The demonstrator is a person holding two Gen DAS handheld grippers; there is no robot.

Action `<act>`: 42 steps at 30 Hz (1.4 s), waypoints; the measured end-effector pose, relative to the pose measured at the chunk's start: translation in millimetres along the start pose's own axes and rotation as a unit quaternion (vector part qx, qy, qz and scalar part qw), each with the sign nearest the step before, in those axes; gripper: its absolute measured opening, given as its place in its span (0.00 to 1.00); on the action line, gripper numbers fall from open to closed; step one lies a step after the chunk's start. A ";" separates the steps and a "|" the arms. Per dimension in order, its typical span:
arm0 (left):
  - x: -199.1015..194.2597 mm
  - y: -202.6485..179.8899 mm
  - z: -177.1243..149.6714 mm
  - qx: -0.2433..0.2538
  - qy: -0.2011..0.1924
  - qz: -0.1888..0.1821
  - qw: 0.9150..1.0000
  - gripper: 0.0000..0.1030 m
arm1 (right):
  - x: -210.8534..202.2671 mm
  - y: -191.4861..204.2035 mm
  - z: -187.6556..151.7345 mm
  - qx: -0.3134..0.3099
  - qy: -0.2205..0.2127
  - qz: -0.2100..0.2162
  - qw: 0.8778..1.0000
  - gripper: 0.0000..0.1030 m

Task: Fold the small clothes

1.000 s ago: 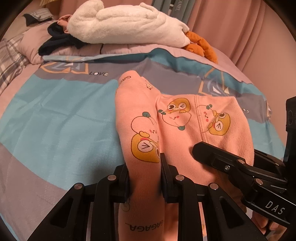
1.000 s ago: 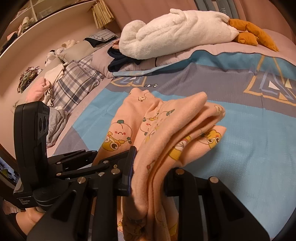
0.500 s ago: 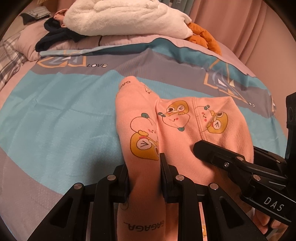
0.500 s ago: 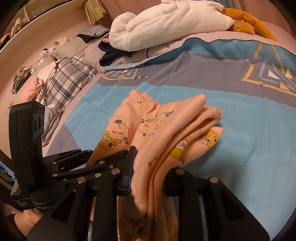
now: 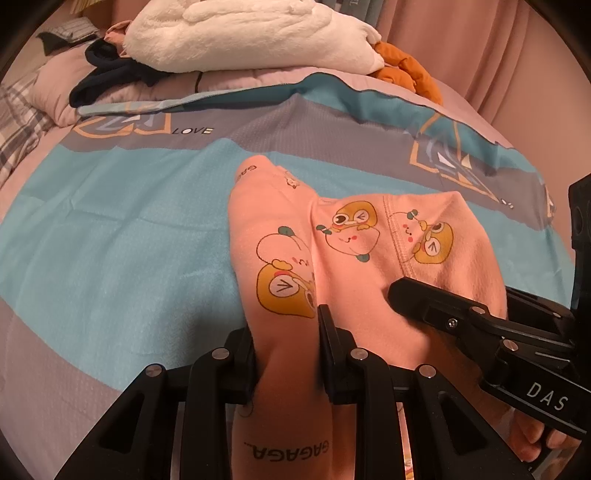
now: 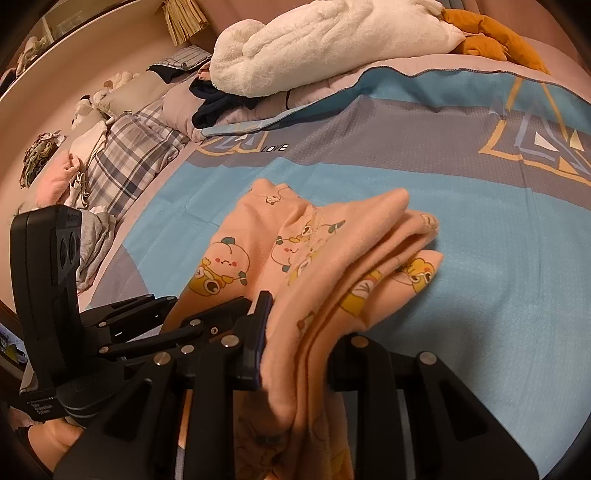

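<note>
Two grippers holding pink clothing over a bed

Now the left gripper point(image 5: 284, 343) is pinching a pink cartoon-print garment point(image 5: 354, 251), jaws nearly closed on a bunched fold. Beside it, the right gripper point(image 6: 295, 354) is clamping another thick fold the same way. The garment's far end is resting on the blue-and-grey bedspread point(image 5: 110, 236).

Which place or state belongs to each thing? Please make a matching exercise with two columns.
Things:
1. pink garment
2. white plush blanket
3. orange plush toy
4. plaid fabric

Places or states:
A. at the bed's left edge
B. right of the white pile, at the far end
C. clamped by both tongs
D. piled at the far end of the bed

Pairs: 1-C, 2-D, 3-B, 4-A
</note>
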State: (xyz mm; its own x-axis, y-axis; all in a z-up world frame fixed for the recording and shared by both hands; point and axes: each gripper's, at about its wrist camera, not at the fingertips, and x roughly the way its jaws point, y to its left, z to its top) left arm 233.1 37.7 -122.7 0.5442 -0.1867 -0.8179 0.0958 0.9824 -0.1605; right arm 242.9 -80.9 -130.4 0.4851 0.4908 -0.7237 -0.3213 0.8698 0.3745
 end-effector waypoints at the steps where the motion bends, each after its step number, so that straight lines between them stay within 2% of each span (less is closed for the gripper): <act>1: 0.4 0.0 0.1 0.001 0.002 0.000 1.000 0.24 | 0.4 -0.9 0.0 0.001 0.001 -0.001 1.000 0.25; 13: 2.9 0.9 1.0 0.000 0.004 0.002 1.000 0.26 | 7.2 -12.7 -4.2 0.028 0.015 -0.008 0.999 0.28; 42: 4.8 3.1 1.0 0.000 0.005 0.004 1.000 0.29 | 10.7 -18.7 -5.6 0.034 0.020 -0.013 0.999 0.31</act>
State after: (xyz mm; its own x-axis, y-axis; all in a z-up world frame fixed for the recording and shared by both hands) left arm 236.8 39.8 -126.5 0.5369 -0.1780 -0.8247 0.0910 0.9840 -0.1531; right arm 249.6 -92.2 -148.4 0.4592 0.4669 -0.7557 -0.2528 0.8842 0.3927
